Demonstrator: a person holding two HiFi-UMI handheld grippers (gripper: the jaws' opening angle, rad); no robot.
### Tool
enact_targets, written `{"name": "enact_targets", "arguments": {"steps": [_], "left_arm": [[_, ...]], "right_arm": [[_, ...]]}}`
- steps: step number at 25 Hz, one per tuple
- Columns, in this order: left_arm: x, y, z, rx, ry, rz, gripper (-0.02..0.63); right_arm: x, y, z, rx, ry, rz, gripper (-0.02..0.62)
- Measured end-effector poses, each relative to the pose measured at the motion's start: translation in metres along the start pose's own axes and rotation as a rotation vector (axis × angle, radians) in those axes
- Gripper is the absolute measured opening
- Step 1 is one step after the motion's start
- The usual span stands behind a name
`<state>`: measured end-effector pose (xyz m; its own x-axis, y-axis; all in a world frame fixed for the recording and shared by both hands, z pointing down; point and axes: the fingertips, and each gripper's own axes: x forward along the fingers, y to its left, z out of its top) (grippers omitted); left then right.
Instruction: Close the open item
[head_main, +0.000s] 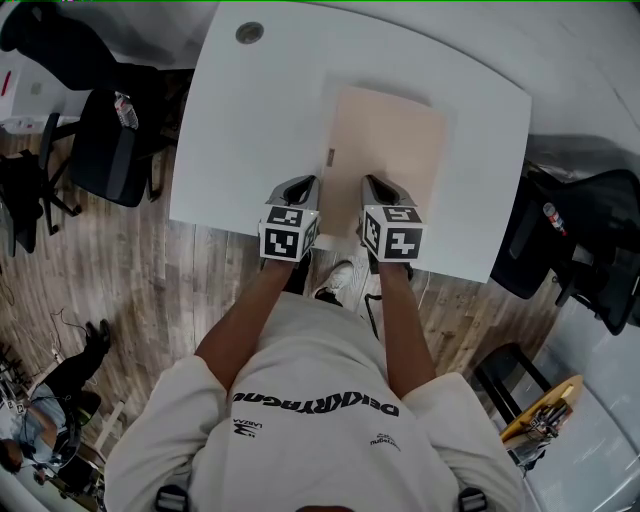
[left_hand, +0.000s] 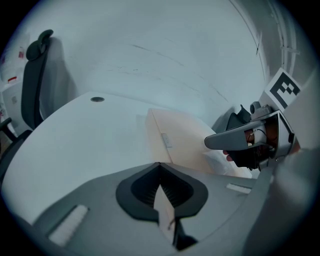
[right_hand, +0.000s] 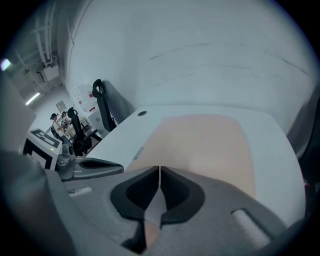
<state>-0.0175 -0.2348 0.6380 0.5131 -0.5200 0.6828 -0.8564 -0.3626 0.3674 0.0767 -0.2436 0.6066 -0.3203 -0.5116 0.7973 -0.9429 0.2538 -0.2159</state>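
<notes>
A flat beige folder (head_main: 385, 160) lies shut-looking on the white table (head_main: 250, 130), with a small label on its left edge (head_main: 330, 156). My left gripper (head_main: 305, 184) hovers at the folder's near left corner, its jaws pressed together with nothing between them. My right gripper (head_main: 374, 182) sits over the folder's near edge, also shut and empty. The left gripper view has the folder (left_hand: 180, 135) ahead past the shut tips (left_hand: 159, 165), and the right gripper (left_hand: 245, 137) beside it. From the right gripper view the folder (right_hand: 205, 145) spreads just beyond the closed tips (right_hand: 159, 169).
A round cable grommet (head_main: 249, 32) is set in the table's far left. Black office chairs stand left (head_main: 110, 150) and right (head_main: 590, 250) of the table. The table's near edge runs just under both grippers. A person sits at the lower left (head_main: 45, 410).
</notes>
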Motion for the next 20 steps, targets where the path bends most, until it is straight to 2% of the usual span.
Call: {"name": "enact_targets", "arguments": {"steps": [20], "left_arm": [[-0.059, -0.058, 0.031, 0.066, -0.145, -0.013, 0.005]], "right_arm": [[-0.071, 0.001, 0.000, 0.001, -0.146, 0.000, 0.012]]}}
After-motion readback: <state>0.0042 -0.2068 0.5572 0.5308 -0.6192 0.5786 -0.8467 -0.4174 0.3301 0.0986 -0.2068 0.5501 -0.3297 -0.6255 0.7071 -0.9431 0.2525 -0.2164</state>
